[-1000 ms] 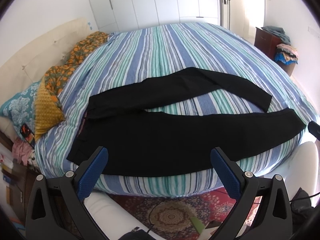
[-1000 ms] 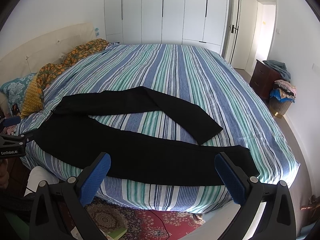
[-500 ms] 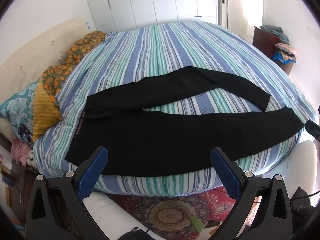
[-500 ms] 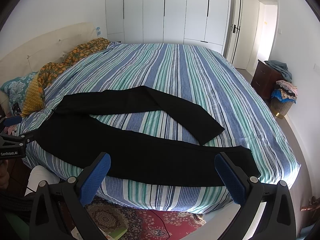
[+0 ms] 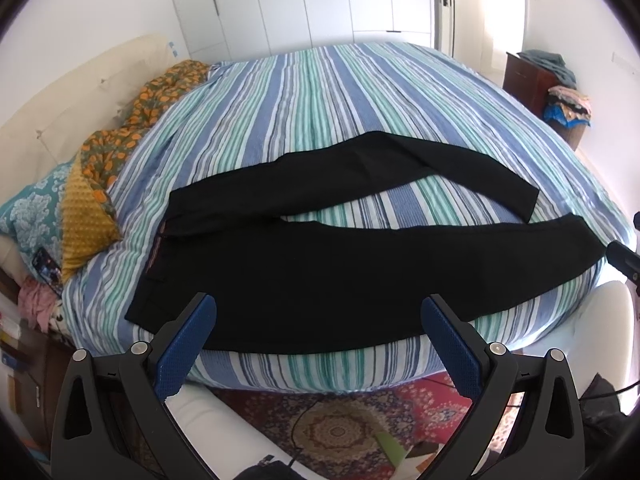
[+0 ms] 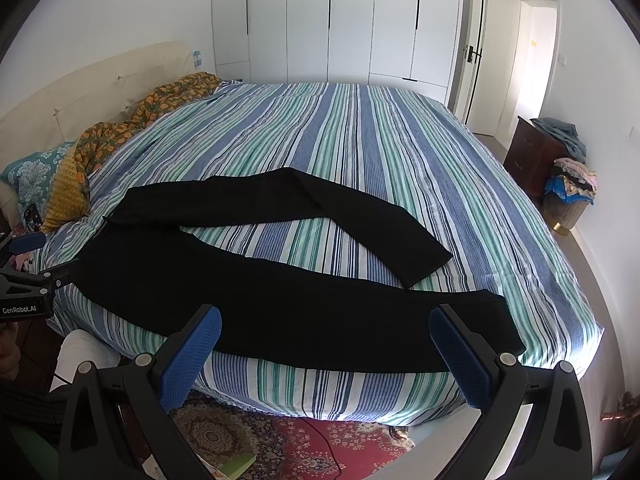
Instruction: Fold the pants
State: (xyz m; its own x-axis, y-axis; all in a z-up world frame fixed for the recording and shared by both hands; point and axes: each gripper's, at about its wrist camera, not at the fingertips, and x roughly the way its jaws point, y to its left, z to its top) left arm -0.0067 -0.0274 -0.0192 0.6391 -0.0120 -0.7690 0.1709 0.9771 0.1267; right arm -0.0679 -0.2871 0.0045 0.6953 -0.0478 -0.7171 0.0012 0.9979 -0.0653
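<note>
Black pants (image 5: pixel 320 264) lie flat on the striped bed (image 5: pixel 328 92), waistband at the left, the two legs spread apart toward the right; they also show in the right wrist view (image 6: pixel 280 292). The near leg runs along the bed's front edge, the far leg bends toward the middle. My left gripper (image 5: pixel 318 320) is open and empty, off the front edge of the bed near the waist end. My right gripper (image 6: pixel 325 332) is open and empty, off the front edge near the leg end. The left gripper also shows at the left edge of the right wrist view (image 6: pixel 28 280).
Patterned pillows and an orange blanket (image 5: pixel 120 128) lie at the head of the bed on the left. A patterned red rug (image 6: pixel 280 440) covers the floor below. A dark dresser with clothes (image 6: pixel 556 160) stands at the right wall. White wardrobes (image 6: pixel 340 20) line the far wall.
Both grippers have risen slightly, so the bed and pants sit a little lower in both views. Both stay open and empty; the pants have not moved.
</note>
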